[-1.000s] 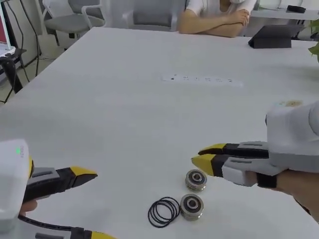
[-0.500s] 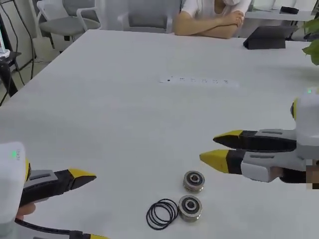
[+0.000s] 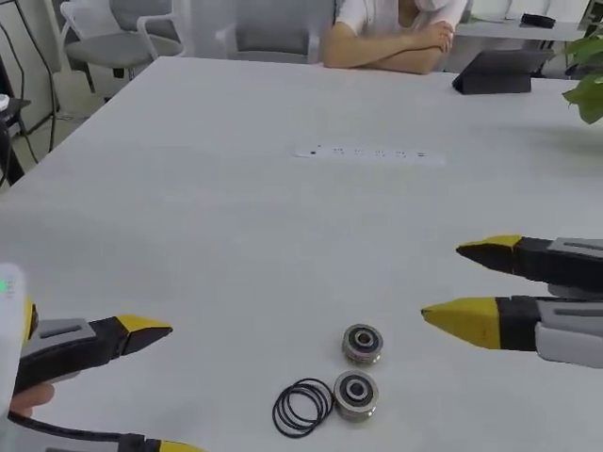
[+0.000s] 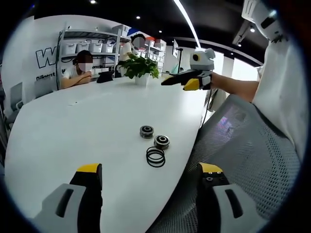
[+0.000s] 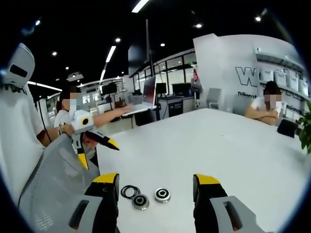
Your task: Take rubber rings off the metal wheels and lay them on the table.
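Head view: black rubber rings (image 3: 303, 407) lie on the white table (image 3: 236, 217), one metal wheel (image 3: 356, 394) just right of them, a second wheel (image 3: 363, 343) beyond-right. Left gripper view: left gripper (image 4: 149, 169) jaws apart, rings ahead. Right gripper view: right gripper (image 5: 156, 178) jaws apart, rings ahead

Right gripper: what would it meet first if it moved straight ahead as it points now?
Probably nothing near: the right gripper seems to point above the metal wheels, over bare table.

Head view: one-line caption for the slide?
Open left gripper and open right gripper flank two metal wheels and loose rubber rings on the white table.
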`<state>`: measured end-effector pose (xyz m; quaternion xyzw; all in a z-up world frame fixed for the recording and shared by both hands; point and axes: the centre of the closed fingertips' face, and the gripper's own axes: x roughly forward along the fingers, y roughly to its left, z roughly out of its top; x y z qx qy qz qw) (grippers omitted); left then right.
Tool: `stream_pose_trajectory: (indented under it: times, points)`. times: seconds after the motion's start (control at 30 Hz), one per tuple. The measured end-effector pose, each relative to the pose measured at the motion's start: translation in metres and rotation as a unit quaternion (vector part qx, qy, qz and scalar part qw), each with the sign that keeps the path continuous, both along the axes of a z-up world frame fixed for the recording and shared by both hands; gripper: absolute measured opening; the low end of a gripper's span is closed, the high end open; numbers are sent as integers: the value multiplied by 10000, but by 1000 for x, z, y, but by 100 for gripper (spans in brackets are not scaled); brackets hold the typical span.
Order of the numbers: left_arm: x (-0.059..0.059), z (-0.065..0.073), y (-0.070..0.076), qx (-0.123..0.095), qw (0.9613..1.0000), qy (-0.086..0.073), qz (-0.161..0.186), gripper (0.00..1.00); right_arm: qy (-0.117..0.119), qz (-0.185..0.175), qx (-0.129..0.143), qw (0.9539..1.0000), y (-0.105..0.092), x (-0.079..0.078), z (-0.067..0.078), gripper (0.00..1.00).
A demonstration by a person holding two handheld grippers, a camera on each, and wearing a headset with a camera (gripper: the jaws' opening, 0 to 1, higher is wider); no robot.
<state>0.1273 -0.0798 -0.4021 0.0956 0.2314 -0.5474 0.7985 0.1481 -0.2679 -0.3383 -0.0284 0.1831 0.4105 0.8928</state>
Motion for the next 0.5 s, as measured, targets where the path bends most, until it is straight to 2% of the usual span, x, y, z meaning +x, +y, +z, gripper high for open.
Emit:
stream_pose_trajectory:
  times: [0.17,0.5]
  points:
    - [0,1,2,-25,10000,6,42,78,21,-180,33,9998,-15,-7,-6,67]
    - [2,6,10,-116,9998,12,170,80,259,-639,84,9976,-40,-20,-28,75]
